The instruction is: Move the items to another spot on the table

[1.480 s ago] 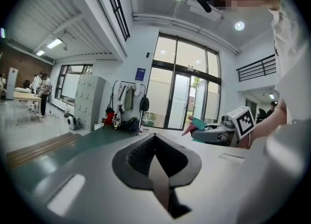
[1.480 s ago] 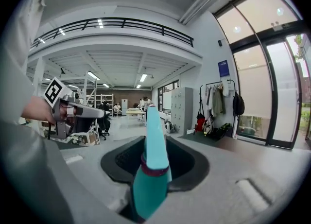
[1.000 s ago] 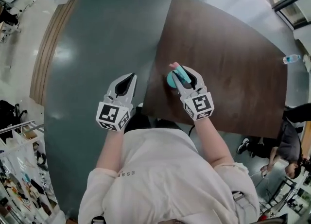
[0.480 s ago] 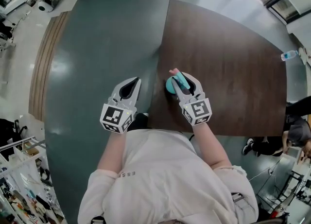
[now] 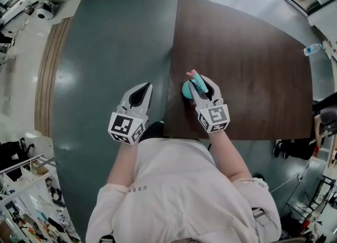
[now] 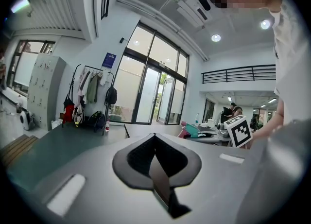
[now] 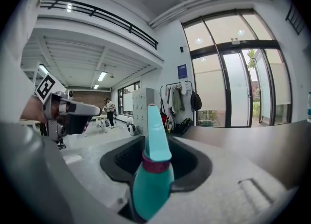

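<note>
- Right gripper (image 5: pixel 199 85): held over the desk (image 5: pixel 247 62) just inside its near edge, towards the near-left corner. The jaws are pinching a spray bottle, one on each side of its body.
- Spray bottle (image 7: pixel 151 169): teal body, magenta collar, and a teal nozzle with a pink tip that points away from the person. It sits between the right gripper's jaws above the desk's near-left part. Whether its base touches the wood cannot be told.
- Left gripper (image 5: pixel 141 92): off the desk, over the grey-green floor (image 5: pixel 100 52) just beside the desk's left edge. The jaws are pressed together with nothing between them.
- Desk: dark brown wood.
- Water bottle (image 5: pixel 311 50): clear, lying at the desk's far-right edge, well apart from both grippers.
- Person: white shirt (image 5: pixel 174 194), one gripper in each hand.
</note>
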Tool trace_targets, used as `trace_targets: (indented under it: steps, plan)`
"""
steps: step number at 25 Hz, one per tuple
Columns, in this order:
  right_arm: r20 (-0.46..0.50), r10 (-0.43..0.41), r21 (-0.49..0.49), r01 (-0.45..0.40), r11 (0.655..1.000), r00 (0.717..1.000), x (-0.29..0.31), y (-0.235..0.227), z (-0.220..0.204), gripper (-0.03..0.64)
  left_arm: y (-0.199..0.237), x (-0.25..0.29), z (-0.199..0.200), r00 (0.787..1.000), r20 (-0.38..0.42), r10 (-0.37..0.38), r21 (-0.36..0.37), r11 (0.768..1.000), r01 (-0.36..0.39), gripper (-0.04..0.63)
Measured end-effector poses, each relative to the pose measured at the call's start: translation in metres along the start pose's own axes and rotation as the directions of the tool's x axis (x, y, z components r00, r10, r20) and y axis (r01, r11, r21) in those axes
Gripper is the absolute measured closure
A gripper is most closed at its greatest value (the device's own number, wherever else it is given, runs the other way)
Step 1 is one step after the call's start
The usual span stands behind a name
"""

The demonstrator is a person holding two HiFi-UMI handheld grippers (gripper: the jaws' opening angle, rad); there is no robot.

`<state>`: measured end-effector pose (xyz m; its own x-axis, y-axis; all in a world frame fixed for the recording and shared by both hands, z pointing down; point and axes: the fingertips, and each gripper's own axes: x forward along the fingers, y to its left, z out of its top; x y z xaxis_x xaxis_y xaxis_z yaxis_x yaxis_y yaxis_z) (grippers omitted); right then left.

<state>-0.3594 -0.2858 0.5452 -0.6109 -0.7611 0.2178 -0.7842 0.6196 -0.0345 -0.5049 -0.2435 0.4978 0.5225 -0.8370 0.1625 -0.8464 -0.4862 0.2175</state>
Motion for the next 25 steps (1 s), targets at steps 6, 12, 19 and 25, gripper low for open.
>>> trace_targets:
  steps: [6,12,19,25]
  plan:
    - [-0.027,-0.091,0.052,0.093,0.994,0.995,-0.014,0.001,0.012,0.354,-0.002,-0.017,0.022,1.0,-0.001,-0.031,0.003,1.0,0.031,0.586]
    - [0.056,-0.135,0.088,0.13,0.988,0.989,-0.049,-0.009,0.048,0.362,-0.01,-0.017,0.031,0.999,-0.01,-0.046,-0.024,0.999,0.046,0.586]
    - [0.087,-0.223,0.085,0.216,0.973,0.971,-0.094,-0.046,0.059,0.625,-0.041,-0.007,0.026,0.998,-0.022,-0.055,-0.018,0.998,0.054,0.586]
    - [0.076,-0.178,0.08,0.172,0.982,0.981,-0.139,-0.089,0.042,0.626,-0.102,0.006,0.01,1.0,-0.012,0.0,-0.011,1.0,0.0,0.586]
